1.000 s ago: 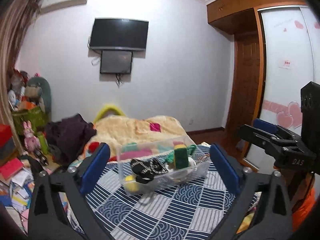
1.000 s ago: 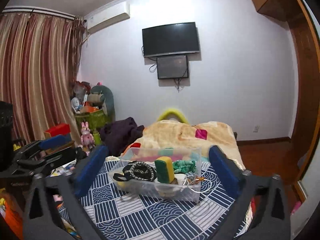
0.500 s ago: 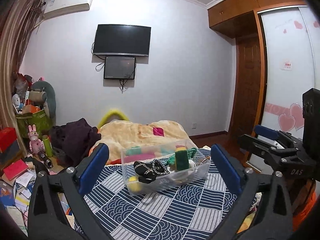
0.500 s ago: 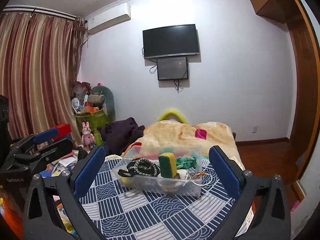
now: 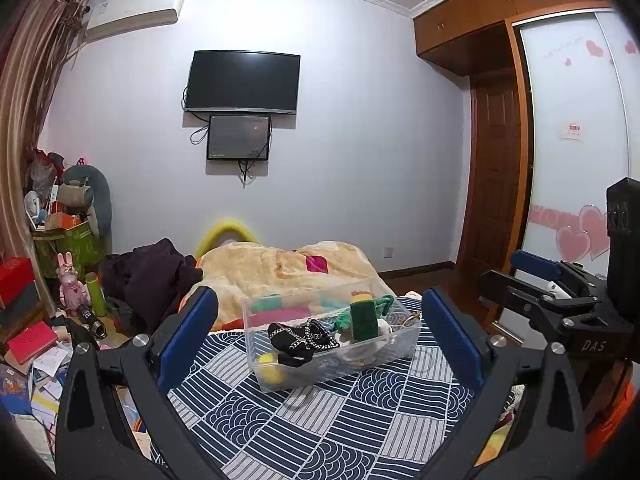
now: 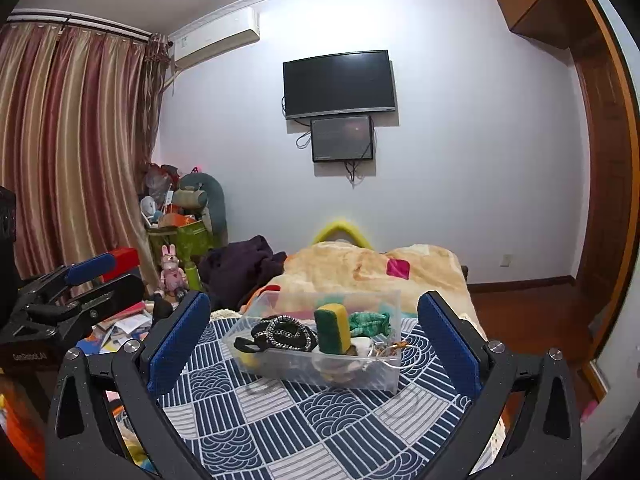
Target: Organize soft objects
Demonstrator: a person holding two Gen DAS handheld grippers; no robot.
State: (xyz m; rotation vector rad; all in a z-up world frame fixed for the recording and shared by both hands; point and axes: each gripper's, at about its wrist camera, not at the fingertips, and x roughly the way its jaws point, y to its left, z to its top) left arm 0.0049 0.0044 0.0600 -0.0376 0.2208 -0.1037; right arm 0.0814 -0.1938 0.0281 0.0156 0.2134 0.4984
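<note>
A clear plastic bin (image 5: 280, 376) (image 6: 376, 376) sits on a blue and white patterned cloth (image 5: 320, 420) (image 6: 280, 420). It holds a green and yellow sponge (image 5: 364, 316) (image 6: 332, 328), a black pouch with a chain (image 5: 304, 338) (image 6: 286, 334), a green knotted cloth (image 5: 382, 302) (image 6: 370, 322), a yellow ball (image 5: 269, 362) and other small items. My left gripper (image 5: 320, 340) is open and empty, held back from the bin; it also shows in the right wrist view (image 6: 76, 292). My right gripper (image 6: 314, 344) is open and empty, also back from the bin; it shows in the left wrist view (image 5: 536, 280).
Behind the bin lies a beige blanket (image 5: 280, 264) and a dark heap of clothes (image 5: 152, 276). Books, toys and boxes clutter the floor at left (image 5: 36, 344). A wardrobe with sliding doors (image 5: 576, 160) stands at right. A television (image 5: 244, 82) hangs on the far wall.
Both grippers have tilted upward and drawn back a little, so the bin sits lower and smaller in both views. Both stay open and empty.
</note>
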